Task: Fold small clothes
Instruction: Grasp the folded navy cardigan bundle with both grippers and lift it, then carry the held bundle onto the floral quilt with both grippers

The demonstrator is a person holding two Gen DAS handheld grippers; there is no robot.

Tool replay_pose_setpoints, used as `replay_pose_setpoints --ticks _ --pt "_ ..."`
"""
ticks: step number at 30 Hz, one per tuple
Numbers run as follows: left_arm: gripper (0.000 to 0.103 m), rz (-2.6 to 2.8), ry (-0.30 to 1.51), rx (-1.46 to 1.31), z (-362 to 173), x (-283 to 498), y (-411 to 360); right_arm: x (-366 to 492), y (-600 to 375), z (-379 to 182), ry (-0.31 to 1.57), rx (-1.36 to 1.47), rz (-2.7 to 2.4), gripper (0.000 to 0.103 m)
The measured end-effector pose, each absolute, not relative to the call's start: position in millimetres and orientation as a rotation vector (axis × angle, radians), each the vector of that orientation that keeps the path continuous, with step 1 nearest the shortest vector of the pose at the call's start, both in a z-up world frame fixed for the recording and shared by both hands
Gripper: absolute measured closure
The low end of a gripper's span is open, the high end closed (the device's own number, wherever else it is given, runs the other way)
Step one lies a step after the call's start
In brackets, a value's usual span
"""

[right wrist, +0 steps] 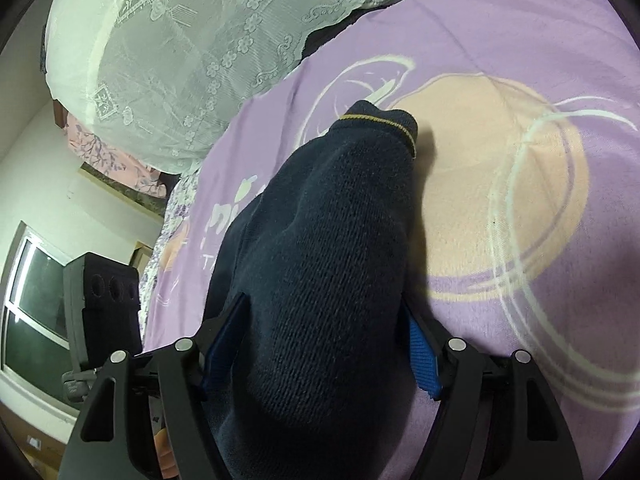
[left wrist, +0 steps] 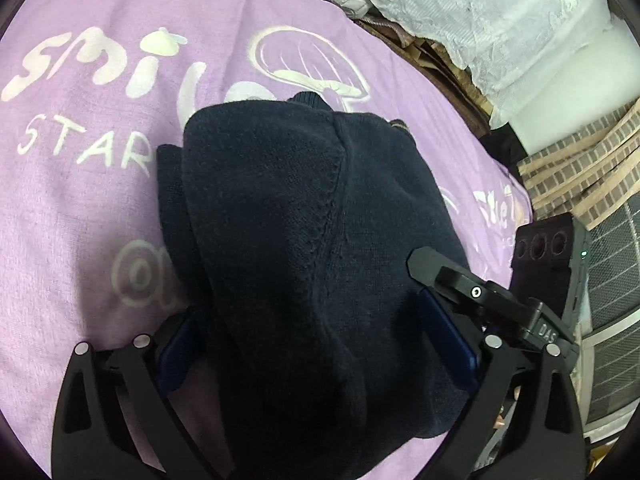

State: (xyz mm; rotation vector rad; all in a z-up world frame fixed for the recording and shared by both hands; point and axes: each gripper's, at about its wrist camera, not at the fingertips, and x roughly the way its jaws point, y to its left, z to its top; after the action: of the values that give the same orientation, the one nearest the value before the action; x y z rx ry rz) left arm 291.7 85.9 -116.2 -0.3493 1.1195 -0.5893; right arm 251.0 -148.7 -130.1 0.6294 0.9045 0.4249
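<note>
free: purple blanket right of navy garment | blocked: lace-covered pile beyond

I see a lilac printed blanket covering the bed, white lace fabric heaped beyond it, a white wall, and a dark window at left.

We see a navy knit garment, its cuff edged with a thin yellow stripe, on a lilac blanket printed with white lettering, a mushroom outline and a peach disc; behind, white floral lace.
</note>
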Motion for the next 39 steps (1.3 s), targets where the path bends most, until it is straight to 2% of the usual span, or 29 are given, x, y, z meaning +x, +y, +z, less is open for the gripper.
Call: replay_pose_setpoints --ticks 3,8,16,18,22,23,31,39 --pt "0.013 -0.585 1.105 -0.316 -114 288 82 250 -151 -130 0.893 0.623 0.423 0.039" --pt "0.046 -0.562 1.089 -0.404 -114 289 102 249 -154 -129 0.882 0.629 0.426 0.041" --pt "0.040 -0.497 1.089 -0.439 -120 290 99 247 -155 -130 0.868 0.619 0.425 0.042" --pt "0.043 -0.469 1.071 -0.441 -119 285 93 244 -156 -131 0.864 0.628 0.421 0.044" --pt "0.063 -0.462 1.013 -0.426 -106 265 88 230 -158 -122 0.857 0.631 0.415 0.049" --pt "0.065 -0.468 1.007 -0.421 -103 261 88 224 -158 -118 0.852 0.629 0.414 0.049" --pt "0.066 -0.469 0.916 -0.413 -70 202 114 171 -129 -71 0.781 0.547 0.513 0.051" --pt "0.066 -0.319 0.790 -0.446 -33 142 212 162 -40 -35 0.791 0.484 0.704 0.051"
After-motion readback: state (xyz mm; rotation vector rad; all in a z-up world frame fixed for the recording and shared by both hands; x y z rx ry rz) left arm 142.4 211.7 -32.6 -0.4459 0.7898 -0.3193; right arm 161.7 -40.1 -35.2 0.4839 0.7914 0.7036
